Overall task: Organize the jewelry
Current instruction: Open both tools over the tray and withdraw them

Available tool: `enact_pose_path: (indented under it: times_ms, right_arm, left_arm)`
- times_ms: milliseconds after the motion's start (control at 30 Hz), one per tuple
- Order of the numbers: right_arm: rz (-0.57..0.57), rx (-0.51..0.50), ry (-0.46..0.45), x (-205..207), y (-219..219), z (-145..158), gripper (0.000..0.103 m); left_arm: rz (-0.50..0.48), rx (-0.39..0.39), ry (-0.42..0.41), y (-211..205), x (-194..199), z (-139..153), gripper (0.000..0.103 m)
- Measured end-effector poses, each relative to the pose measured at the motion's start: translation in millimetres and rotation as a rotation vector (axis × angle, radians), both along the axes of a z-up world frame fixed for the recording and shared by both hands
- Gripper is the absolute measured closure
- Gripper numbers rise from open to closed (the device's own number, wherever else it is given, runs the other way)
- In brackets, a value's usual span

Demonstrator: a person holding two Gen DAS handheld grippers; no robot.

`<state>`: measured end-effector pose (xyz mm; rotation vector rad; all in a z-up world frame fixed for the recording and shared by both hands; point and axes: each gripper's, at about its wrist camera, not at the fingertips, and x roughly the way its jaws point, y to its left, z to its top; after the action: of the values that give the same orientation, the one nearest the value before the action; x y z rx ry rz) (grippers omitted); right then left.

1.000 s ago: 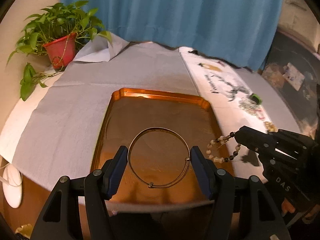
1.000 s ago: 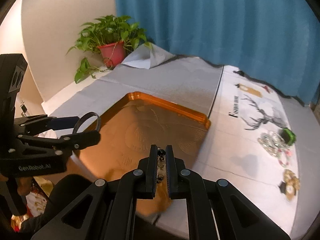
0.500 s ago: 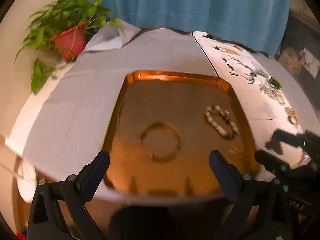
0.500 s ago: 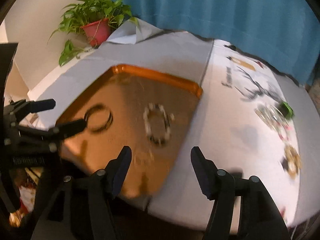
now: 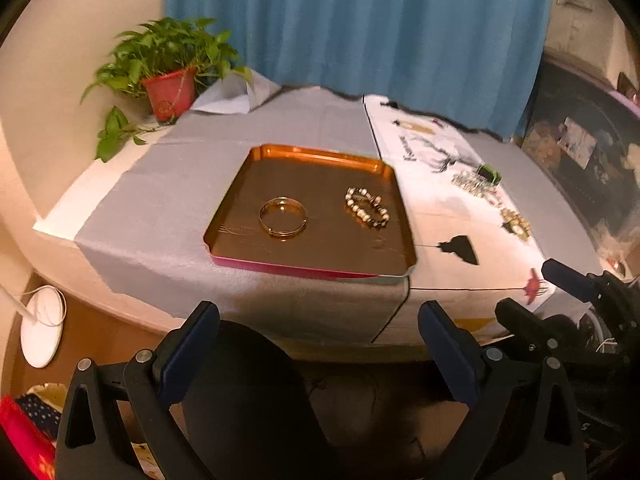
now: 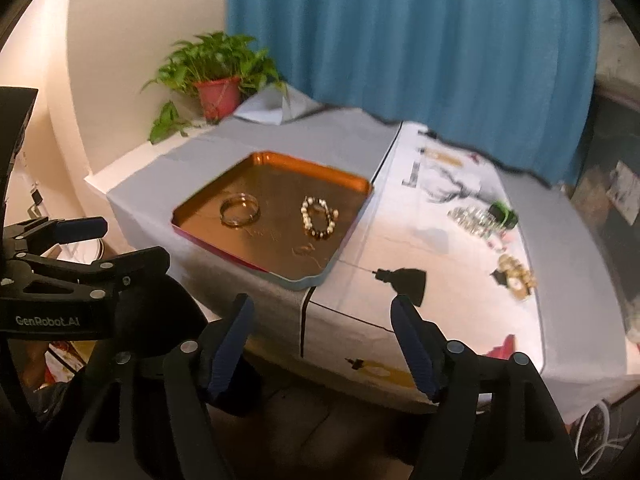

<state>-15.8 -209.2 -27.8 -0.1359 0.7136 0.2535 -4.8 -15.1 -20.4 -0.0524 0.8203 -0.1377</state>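
An orange tray [image 5: 256, 158] [image 6: 352, 179] sits on the grey-covered table. In it lie a gold bangle [image 5: 283, 217] [image 6: 239, 209] on the left and a beaded bracelet [image 5: 366, 208] [image 6: 319, 222] on the right. My left gripper [image 5: 319, 346] is open and empty, held off the table's front edge. My right gripper [image 6: 322, 342] is open and empty too, also back from the table. More jewelry lies on the white printed cloth: a sparkly piece with a green item [image 5: 478, 180] [image 6: 482, 218] and a gold piece [image 5: 516, 224] [image 6: 516, 274].
A potted plant [image 5: 170, 80] [image 6: 218, 80] stands at the table's far left corner. A blue curtain [image 5: 360, 20] hangs behind. A white lamp base [image 5: 42, 328] sits on the floor at left. A dark rounded shape lies below the table's front edge.
Both grippers opened and dropped the bangle and the beaded bracelet into the tray. Both then pulled back and away from the table.
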Motion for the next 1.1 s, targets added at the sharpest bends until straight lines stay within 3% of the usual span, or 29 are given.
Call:
enact_pose_path:
  times_ms: [433, 1100]
  right_arm:
    - [-0.020, 0.023, -0.052, -40, -12, 15, 0.029]
    - [-0.022, 0.024, -0.039, -47, -15, 14, 0.029]
  left_arm:
    - [-0.019, 0.046, -0.094, -15, -43, 27, 0.004]
    - [-0.028, 0.058, -0.075, -21, -43, 20, 0.004]
